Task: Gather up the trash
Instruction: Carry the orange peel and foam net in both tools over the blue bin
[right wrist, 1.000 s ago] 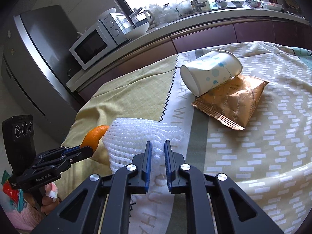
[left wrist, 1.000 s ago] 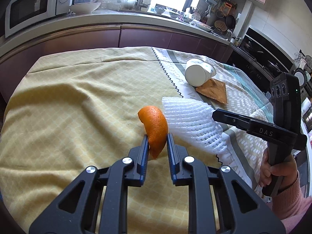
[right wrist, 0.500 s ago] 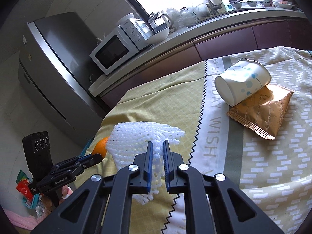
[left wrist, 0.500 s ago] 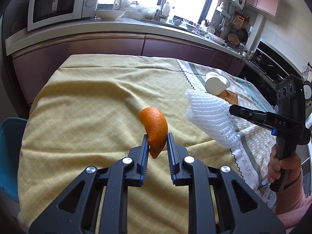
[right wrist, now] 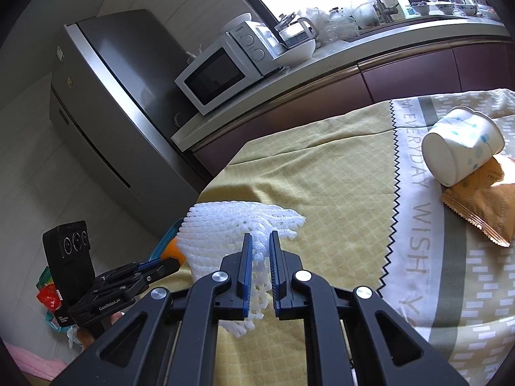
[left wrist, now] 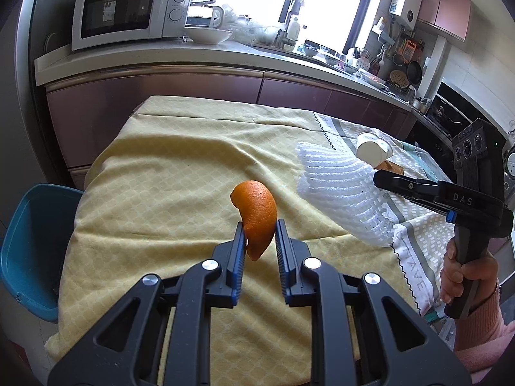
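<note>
My left gripper (left wrist: 259,229) is shut on a curved piece of orange peel (left wrist: 256,214), held above the yellow tablecloth (left wrist: 167,173). My right gripper (right wrist: 260,238) is shut on a white foam fruit net (right wrist: 231,225), also lifted off the table; in the left wrist view that net (left wrist: 338,189) hangs from the right gripper (left wrist: 379,177) to the right of the peel. In the right wrist view the left gripper (right wrist: 170,262) shows at lower left with a sliver of orange peel (right wrist: 172,249). A white paper cup (right wrist: 460,144) lies on its side on a brown snack wrapper (right wrist: 482,206).
A blue bin (left wrist: 29,251) stands on the floor beside the table's left edge. Behind the table runs a counter with a microwave (left wrist: 128,13) and a bowl (left wrist: 207,35). A fridge (right wrist: 106,112) stands at the left. A hand in a pink sleeve (left wrist: 466,276) holds the right gripper.
Both grippers have drawn back and to the left over the table, still holding the peel and the net. The blue bin has come into the left wrist view; the cup and wrapper look farther away.
</note>
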`<state>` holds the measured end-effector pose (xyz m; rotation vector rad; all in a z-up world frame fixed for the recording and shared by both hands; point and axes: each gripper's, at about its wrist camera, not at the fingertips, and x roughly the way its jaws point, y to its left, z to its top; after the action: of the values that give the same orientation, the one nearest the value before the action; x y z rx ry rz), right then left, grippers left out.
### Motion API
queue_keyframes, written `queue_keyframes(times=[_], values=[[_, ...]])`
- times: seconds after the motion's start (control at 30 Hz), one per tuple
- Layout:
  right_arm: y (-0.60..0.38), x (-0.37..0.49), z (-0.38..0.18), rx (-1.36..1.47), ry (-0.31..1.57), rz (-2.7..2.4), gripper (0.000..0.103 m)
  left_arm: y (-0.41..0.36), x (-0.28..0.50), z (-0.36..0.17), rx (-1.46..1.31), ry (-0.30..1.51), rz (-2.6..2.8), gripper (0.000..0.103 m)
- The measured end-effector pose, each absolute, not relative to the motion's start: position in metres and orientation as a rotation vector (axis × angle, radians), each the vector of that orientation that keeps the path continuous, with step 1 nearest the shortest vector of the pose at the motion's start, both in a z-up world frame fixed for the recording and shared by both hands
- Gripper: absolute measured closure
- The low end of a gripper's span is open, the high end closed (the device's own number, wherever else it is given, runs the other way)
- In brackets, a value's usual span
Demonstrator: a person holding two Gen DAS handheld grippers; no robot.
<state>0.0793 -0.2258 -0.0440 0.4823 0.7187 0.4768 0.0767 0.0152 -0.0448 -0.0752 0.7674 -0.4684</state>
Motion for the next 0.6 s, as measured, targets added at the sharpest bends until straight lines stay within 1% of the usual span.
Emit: queue_keyframes(times=[0.6], values=[[-0.172, 0.096, -0.039, 0.452, 0.737, 0.577, 0.094, 0.074, 0.06, -0.035, -0.107, 0.729, -0.369, 0.084]])
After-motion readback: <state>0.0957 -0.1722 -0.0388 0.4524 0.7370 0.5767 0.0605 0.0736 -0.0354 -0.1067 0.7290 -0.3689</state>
